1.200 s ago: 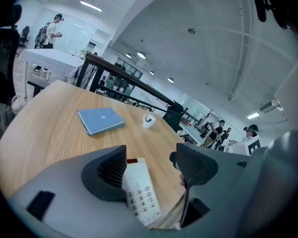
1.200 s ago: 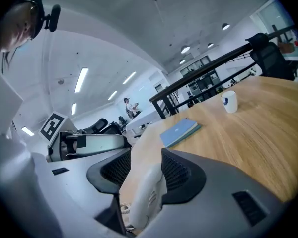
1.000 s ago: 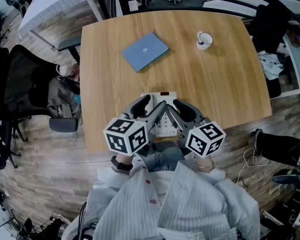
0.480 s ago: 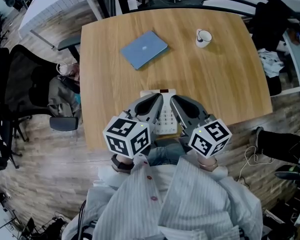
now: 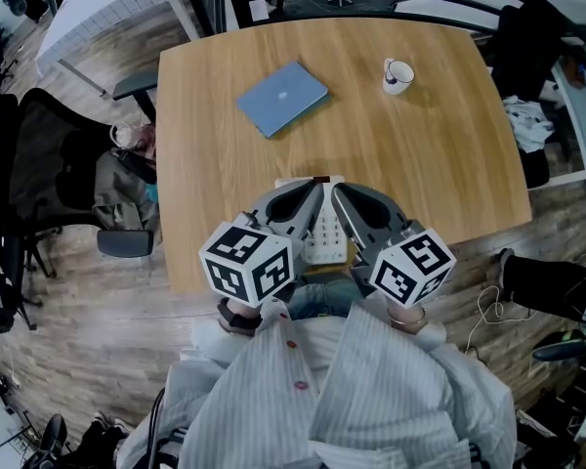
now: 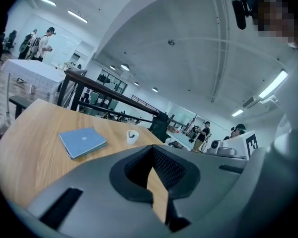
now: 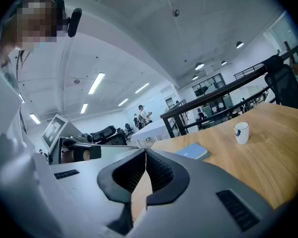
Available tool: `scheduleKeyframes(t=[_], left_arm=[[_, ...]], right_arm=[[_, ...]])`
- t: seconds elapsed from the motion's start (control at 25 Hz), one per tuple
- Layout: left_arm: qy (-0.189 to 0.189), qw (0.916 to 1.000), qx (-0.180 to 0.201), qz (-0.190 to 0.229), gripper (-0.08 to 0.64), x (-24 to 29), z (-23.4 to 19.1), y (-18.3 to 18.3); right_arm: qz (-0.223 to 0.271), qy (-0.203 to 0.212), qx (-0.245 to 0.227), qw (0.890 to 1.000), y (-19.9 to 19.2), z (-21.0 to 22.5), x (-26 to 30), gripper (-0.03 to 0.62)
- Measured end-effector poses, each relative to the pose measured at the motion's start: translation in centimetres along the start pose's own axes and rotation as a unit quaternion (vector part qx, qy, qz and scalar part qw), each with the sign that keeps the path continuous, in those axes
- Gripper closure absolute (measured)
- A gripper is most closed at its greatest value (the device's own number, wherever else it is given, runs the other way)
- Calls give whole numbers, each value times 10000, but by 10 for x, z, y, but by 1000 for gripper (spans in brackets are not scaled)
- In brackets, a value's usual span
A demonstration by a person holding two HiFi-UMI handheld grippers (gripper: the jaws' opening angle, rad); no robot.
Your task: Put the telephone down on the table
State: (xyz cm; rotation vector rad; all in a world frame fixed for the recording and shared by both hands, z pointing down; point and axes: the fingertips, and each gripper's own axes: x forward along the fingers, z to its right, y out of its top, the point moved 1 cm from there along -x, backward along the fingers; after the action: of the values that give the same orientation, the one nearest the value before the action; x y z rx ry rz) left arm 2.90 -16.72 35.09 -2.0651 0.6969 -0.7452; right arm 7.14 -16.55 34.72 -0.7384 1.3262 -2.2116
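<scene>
The left gripper (image 6: 153,151) and right gripper (image 7: 145,153) are being held closed on nothing, jaws having just been closing; the telephone (image 5: 324,240) is being left lying at the table's (image 5: 420,154) near edge.

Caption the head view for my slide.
Left tool and right tool, jaws just closed empty, over the white telephone on the table; blue notebook and mug beyond.

Support surface: one wooden table (image 5: 420,164) with rounded corners and a light grain.

Items on the top:
- Blue notebook (image 5: 282,98), closed and flat, far left area, turned at an angle to the edges.
- White mug (image 5: 398,75), upright, far right area, well apart from the notebook.
- White telephone (image 5: 324,234) at the near edge (keypad up, partly covered; contact with the top cannot be confirmed).
</scene>
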Motion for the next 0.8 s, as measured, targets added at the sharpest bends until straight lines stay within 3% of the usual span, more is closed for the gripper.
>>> scheduleKeyframes(t=[0.8], left_arm=[[-123, 9999, 20, -25, 552, 4, 0, -3]], right_arm=[[-134, -203, 121, 9996, -12, 9, 5, 558]])
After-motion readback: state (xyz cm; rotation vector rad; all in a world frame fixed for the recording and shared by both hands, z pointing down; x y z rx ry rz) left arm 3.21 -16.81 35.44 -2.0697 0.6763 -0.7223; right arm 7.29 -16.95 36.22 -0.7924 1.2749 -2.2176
